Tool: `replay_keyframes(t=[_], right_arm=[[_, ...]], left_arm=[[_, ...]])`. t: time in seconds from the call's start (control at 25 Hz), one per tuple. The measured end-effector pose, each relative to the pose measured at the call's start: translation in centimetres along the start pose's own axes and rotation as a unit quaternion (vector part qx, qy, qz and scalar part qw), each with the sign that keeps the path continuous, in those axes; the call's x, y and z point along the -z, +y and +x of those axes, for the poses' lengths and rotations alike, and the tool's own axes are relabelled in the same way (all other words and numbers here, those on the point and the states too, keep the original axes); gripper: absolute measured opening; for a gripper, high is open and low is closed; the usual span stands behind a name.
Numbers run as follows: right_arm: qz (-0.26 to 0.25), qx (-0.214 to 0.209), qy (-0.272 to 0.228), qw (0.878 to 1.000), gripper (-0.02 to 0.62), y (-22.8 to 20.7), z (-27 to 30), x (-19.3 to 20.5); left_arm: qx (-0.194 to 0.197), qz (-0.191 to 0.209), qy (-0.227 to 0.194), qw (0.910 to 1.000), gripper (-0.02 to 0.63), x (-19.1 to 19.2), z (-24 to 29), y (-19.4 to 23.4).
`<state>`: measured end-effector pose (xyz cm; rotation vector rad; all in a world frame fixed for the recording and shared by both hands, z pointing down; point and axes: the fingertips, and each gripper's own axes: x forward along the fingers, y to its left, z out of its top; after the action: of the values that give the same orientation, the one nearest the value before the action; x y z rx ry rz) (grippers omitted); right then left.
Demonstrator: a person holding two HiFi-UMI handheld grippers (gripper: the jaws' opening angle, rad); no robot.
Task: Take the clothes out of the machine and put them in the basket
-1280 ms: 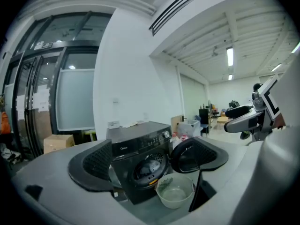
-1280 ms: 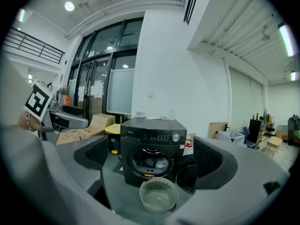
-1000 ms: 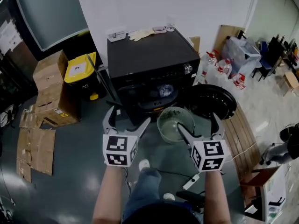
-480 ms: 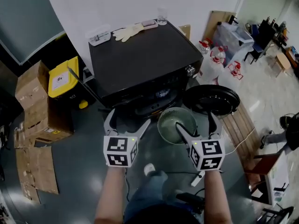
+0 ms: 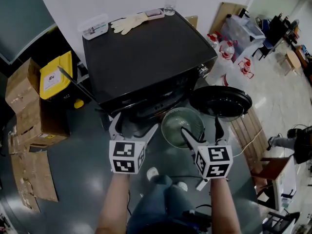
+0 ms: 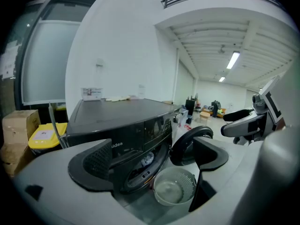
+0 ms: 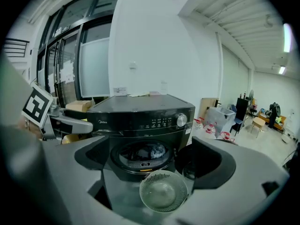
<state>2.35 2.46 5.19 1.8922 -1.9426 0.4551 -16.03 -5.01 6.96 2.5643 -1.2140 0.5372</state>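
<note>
A black front-loading washing machine (image 5: pixel 146 57) stands ahead with its round door (image 5: pixel 220 101) swung open to the right. Pale clothes (image 7: pixel 153 151) lie inside the drum (image 6: pixel 146 159). A round pale-green slotted basket (image 5: pixel 182 126) sits on the floor in front of the opening and looks bare inside (image 7: pixel 161 191) (image 6: pixel 173 190). My left gripper (image 5: pixel 132 126) is open, held above the floor short of the machine. My right gripper (image 5: pixel 202 127) is open too, just over the basket's near rim. Neither holds anything.
A glass (image 5: pixel 169 5), rubber gloves (image 5: pixel 127 23) and a small box (image 5: pixel 95 26) rest on the machine's top. Cardboard boxes (image 5: pixel 29 106) and a yellow-lidded bin (image 5: pixel 54 74) stand at the left, water jugs (image 5: pixel 229 52) and a wooden pallet (image 5: pixel 253 135) at the right.
The view has moved closer to the machine and looks more steeply down on its top. Both grippers stay open at about the same spots in the picture.
</note>
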Motion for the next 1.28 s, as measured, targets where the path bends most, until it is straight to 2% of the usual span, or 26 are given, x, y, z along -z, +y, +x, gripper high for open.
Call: replay_keyframes(t=[0.2, 0.64, 0.92, 1.12, 1.28], right_arm=[[0.002, -0.007, 0.019, 1.000, 0.545, -0.6, 2.0, 1.8], [0.003, -0.057, 0.039, 0.998, 0.543, -1.6, 8.0, 7.3], [0.005, -0.067, 0.050, 0.997, 0.518, -4.0, 12.4, 13.8], [-0.004, -0.049, 0.051, 0.997, 0.515, -4.8, 15.8, 17.9], [-0.010, -0.061, 0.043, 0.997, 0.506, -4.5, 18.4, 20.1]], left_arm=[[-0.001, -0.012, 0.016, 0.9998, 0.540, 1.9, 2.0, -0.1], [0.003, 0.000, 0.057, 0.9984, 0.540, 8.6, 7.9, -2.7], [-0.020, -0.019, 0.075, 0.9968, 0.540, 14.6, 12.5, -3.2], [-0.034, -0.008, 0.088, 0.9955, 0.540, 19.0, 15.2, -3.0], [-0.059, 0.007, 0.080, 0.9950, 0.540, 21.5, 16.9, -2.5]])
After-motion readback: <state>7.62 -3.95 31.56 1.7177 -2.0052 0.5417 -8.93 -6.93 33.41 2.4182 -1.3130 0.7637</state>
